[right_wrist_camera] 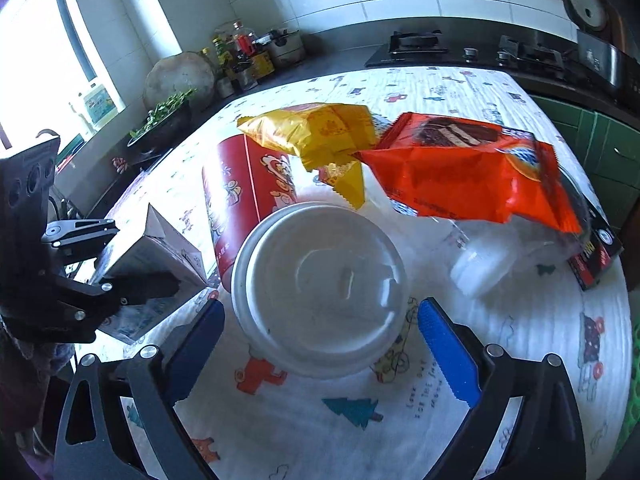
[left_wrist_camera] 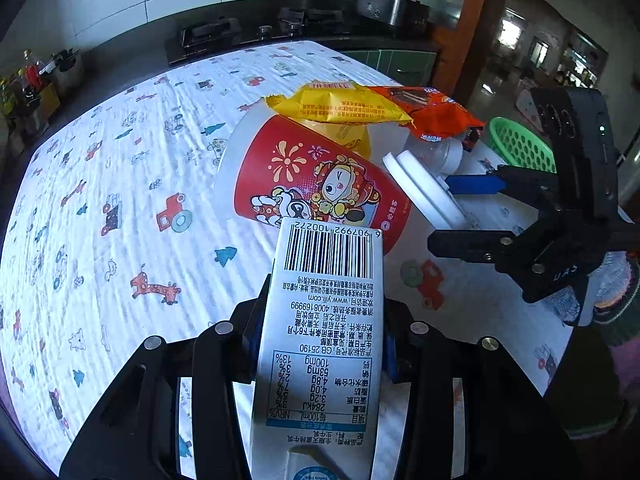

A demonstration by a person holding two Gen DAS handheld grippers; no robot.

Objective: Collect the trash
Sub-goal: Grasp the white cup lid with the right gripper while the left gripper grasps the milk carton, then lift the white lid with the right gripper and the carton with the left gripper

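the right gripper (right_wrist_camera: pixel 320 336), spread wide, faces the lying red cup (right_wrist_camera: pixel 256 200) lid-first, its long axis running away; the left gripper (left_wrist_camera: pixel 320 352) pinches a milk carton (left_wrist_camera: pixel 324 320).

The left gripper (left_wrist_camera: pixel 320 344) is clamped tight, while the right gripper (right_wrist_camera: pixel 320 344) has its fingers (right_wrist_camera: pixel 448 356) spread wide.

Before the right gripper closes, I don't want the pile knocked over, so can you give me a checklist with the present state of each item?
1. Left gripper shut on the white milk carton with a barcode: ok.
2. Right gripper open, blue pads either side of the white-lidded red paper cup lying on its side: ok.
3. Pads not yet touching the lid: ok.
4. Yellow wrapper and orange snack packet rest against the cup; may slide: not ok.
5. Green perforated basket within reach: cannot tell.
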